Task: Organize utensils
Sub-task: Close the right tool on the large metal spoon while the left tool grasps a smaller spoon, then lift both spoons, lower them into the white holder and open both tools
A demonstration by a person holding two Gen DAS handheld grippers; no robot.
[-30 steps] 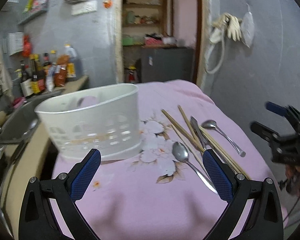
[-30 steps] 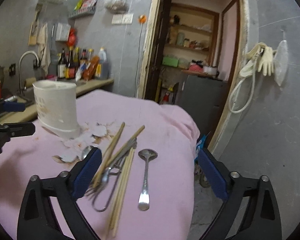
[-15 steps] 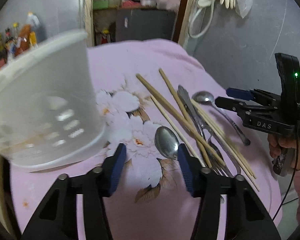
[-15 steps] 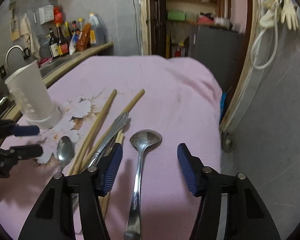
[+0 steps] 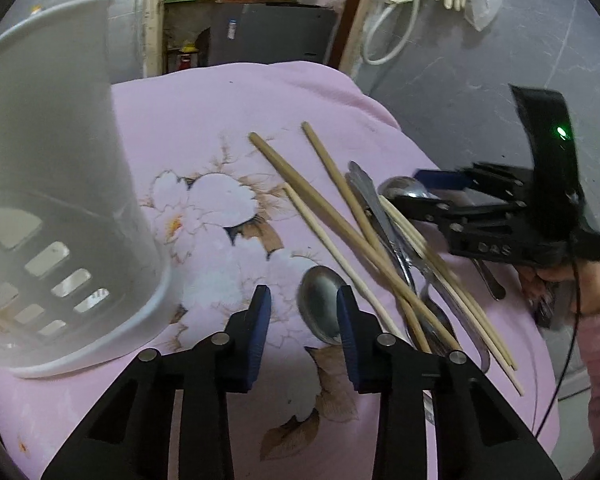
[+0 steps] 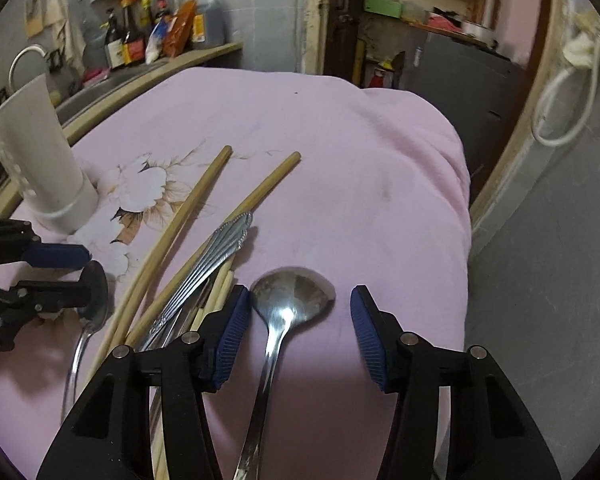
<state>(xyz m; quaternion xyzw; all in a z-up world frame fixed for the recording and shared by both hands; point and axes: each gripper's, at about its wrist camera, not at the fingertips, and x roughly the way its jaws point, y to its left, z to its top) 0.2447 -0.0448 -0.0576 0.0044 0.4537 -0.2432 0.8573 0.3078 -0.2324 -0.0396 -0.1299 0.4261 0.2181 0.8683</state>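
two claws gape, just closing: only right view shows bottles (image 6: 156,28).

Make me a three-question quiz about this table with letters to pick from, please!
1. The white holder is:
A. standing upright
B. lying on its side
C. upside down

2. The cloth is:
A. green
B. pink
C. yellow

3. The chopsticks are:
A. in the holder
B. on the floor
C. lying on the cloth

Answers:
1 A, its open rim is on top and its base sits on the cloth.
2 B, it is pink with a pale flower print.
3 C, they lie crossed among the metal cutlery, beside the holder.
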